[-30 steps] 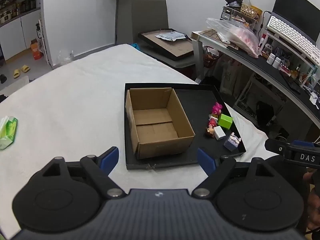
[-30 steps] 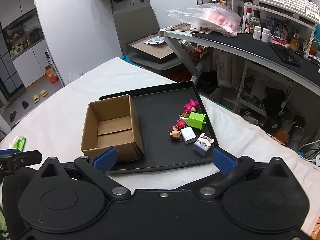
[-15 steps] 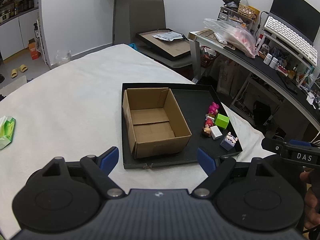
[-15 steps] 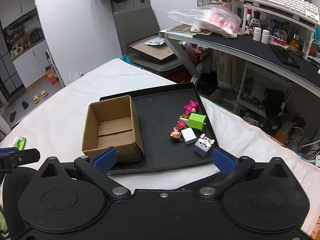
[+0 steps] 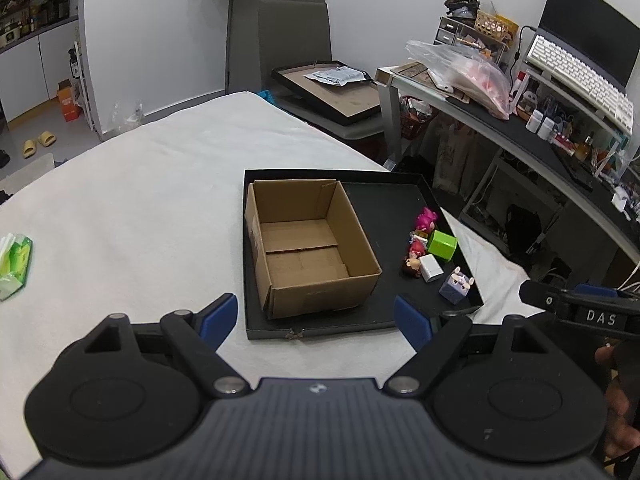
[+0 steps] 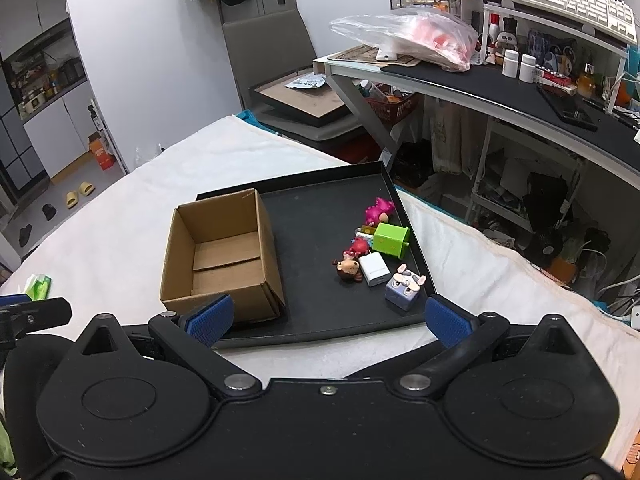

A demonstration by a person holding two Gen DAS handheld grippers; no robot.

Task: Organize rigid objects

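Waiting in a tight cluster ahead and to the right of the right gripper [image 6: 327,317], the toys [image 6: 376,250] are seen on the black tray [image 6: 320,208], by its right rim. The empty box [image 6: 224,248] sits on the same tray, ahead and left of that gripper, almost dead ahead of the left gripper [image 5: 316,318]. Both tools are held back over the white cloth [image 5: 140,200], short of the tray's near edge, jaws spread wide, nothing gripped.

Risk is judged to lie in the crowding. The white block [image 6: 374,269] touches the brown figure [image 6: 349,268] and lies just beside the lilac cube [image 6: 403,286], so a wide jaw closing on one piece could easily nudge a neighbour or pinch two at once. The round-headed red figure [image 6: 358,246] and pink figure [image 6: 379,210] offer curved, glossy surfaces; a slip from the pads is likely if they are taken off-centre. The green cube [image 6: 390,240] looks flat-sided and easier. The box is light, thin corrugated card with a loose near flap; it could be shoved along the smooth tray if its wall is clipped on a drop. The tray itself rests on soft cloth and may shift under a push.
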